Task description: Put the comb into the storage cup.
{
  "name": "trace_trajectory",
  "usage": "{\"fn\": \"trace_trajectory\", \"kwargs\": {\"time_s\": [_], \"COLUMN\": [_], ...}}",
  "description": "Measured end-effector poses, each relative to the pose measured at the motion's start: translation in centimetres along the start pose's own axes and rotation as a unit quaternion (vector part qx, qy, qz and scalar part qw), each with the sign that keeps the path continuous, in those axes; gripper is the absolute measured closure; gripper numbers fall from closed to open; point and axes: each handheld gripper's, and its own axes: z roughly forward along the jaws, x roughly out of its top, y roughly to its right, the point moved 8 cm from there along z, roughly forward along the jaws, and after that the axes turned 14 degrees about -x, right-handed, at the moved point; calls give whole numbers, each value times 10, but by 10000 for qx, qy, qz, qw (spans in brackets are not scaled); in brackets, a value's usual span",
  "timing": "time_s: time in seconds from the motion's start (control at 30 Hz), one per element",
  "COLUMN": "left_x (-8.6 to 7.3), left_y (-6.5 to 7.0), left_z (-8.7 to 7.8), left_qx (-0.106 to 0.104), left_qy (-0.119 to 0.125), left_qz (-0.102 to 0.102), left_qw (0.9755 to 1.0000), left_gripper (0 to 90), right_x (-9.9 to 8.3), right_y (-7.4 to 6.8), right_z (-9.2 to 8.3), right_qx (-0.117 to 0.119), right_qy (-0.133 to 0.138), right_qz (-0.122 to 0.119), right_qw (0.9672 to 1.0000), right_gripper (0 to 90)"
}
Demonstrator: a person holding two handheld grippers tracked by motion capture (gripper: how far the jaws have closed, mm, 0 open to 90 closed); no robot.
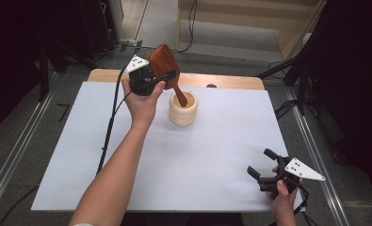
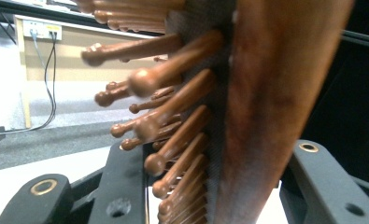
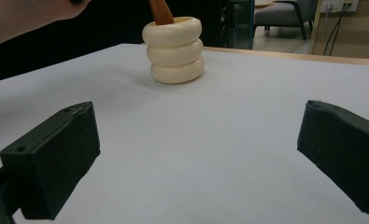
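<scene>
- The left gripper [image 1: 157, 75] has its jaws clamped on a wooden brush [image 1: 164, 60], head up, handle tip inside the cream holder [image 1: 183, 110] at the far middle of the desk [image 1: 80, 155].
- The right gripper [image 1: 263, 165], jaws apart, rests near the desk's near right edge, well apart from the holder; bare desk lies between.
- The brush's handle tip is hidden inside the holder; in the left gripper view its pins [image 2: 173, 116] are blurred.

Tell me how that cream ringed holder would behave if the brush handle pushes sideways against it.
The holder is taller than wide, standing free on the sheet, so it may tip or slide. The brush, held by the left gripper, leans on its rim, giving leverage. It looks stiff, not floppy.
</scene>
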Motion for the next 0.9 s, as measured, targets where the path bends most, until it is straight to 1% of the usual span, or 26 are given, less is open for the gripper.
{"fn": "trace_trajectory", "kwargs": {"time_s": [0.17, 0.33, 0.4, 0.5, 0.63, 0.7, 0.77, 0.87, 0.9], "left_x": [-5, -10, -12, -17, -24, -27, -30, -34, -35], "left_y": [-2, -4, -4, -4, -5, -6, -5, -6, -6], "left_z": [5, 9, 11, 13, 17, 18, 19, 19, 20], "left_qx": [32, 74, 36, 56, 38, 44, 31, 1, -25], "left_qy": [-40, -52, -47, -99, -125, -173, -165, -180, -171], "left_qz": [64, 55, 36, 56, 17, 18, 24, -11, -52], "left_qw": [10000, 9999, 10000, 9999, 9999, 9998, 9999, 9998, 9998], "left_gripper": [579, 578, 578, 578, 578, 578, 578, 578, 578], "right_x": [0, 0, 0, 0, 0, 0, 0, 1, 1], "right_y": [0, 1, 1, 1, 0, 1, 1, 1, 1], "right_z": [0, 0, 0, 0, 0, 0, 0, 0, 0], "right_qx": [-9, -14, -11, -6, -7, -10, -18, -10, -8], "right_qy": [10, 17, 18, 18, 17, 19, 31, 48, 40], "right_qz": [39, 43, 45, 48, 47, 47, 37, 55, 51], "right_qw": [10000, 10000, 10000, 10000, 10000, 10000, 10000, 10000, 10000], "right_gripper": [0, 0, 0, 0, 0, 0, 0, 0, 0]}}
